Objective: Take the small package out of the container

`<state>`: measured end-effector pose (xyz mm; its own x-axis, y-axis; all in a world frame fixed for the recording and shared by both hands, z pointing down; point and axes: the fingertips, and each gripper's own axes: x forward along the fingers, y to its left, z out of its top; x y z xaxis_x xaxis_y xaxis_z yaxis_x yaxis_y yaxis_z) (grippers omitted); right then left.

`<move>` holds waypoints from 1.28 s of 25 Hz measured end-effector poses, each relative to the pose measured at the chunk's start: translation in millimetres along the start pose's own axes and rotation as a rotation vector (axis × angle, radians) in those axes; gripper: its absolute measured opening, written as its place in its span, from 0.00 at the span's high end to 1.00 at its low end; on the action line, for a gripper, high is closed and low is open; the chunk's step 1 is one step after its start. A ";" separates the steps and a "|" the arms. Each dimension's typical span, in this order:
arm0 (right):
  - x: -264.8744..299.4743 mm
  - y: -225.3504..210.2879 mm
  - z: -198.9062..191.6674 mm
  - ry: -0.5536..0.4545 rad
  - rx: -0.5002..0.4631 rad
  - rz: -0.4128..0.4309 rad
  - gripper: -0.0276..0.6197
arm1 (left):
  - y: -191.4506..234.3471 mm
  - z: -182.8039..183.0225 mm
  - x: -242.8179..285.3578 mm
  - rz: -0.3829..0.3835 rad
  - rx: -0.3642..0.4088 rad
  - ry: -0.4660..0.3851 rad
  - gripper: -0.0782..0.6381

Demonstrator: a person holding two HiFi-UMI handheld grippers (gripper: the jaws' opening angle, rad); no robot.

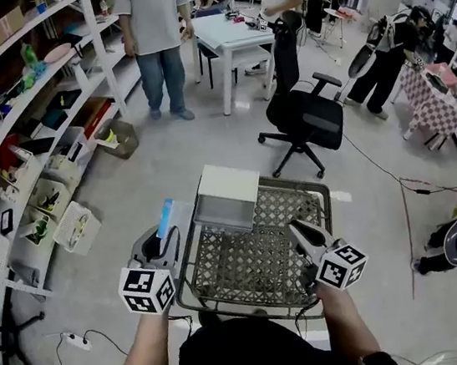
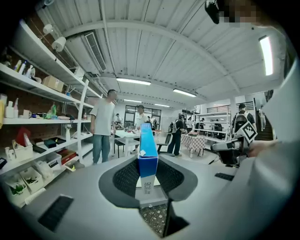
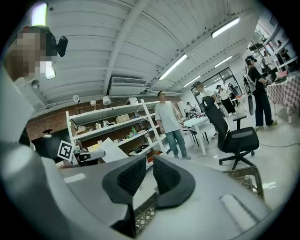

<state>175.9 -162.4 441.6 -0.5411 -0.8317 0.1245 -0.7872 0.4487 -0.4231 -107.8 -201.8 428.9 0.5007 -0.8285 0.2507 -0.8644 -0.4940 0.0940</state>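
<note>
A box (image 1: 228,196) rests on the basket's (image 1: 261,261) far rim. The package (image 1: 164,218) is just left of the basket, and shelves (image 1: 27,130) stand farther left.

Slim blue-and-white package (image 1: 164,218), gripped upright in left tool (image 1: 165,238), just left of lattice basket (image 1: 252,262)

Open lab workshop — stocked shelves (image 1: 48,101), white table (image 1: 229,34), office chair (image 1: 308,120), floor cables (image 1: 407,220)

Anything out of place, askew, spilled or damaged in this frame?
Nothing looks spilled or damaged. One oddity: the white box perches at the basket's far left corner, seemingly overhanging the rim. The left gripper holds the package left of the basket.
</note>
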 end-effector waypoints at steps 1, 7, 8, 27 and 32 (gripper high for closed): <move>-3.2 -4.7 -0.1 -0.001 -0.015 -0.012 0.87 | -1.3 -1.6 -1.7 0.009 -0.008 0.000 0.76; -19.7 -12.1 16.8 -0.061 -0.073 -0.043 0.94 | -15.6 0.9 -10.6 0.027 -0.014 -0.011 0.76; -21.5 -10.4 21.1 -0.071 -0.084 -0.039 0.94 | -17.9 3.8 -10.9 0.025 -0.010 -0.016 0.76; -7.1 14.4 55.0 -0.144 -0.213 -0.003 0.95 | -13.4 26.2 7.3 0.003 -0.020 -0.033 0.75; 2.6 6.4 59.6 -0.138 -0.237 -0.017 0.95 | -11.9 19.8 19.4 -0.006 0.002 -0.010 0.75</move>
<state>187.1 -181.1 385.8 -0.4949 -0.8690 -0.0004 -0.8516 0.4851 -0.1985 -86.9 -217.2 413.6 0.5062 -0.8281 0.2407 -0.8614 -0.4992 0.0940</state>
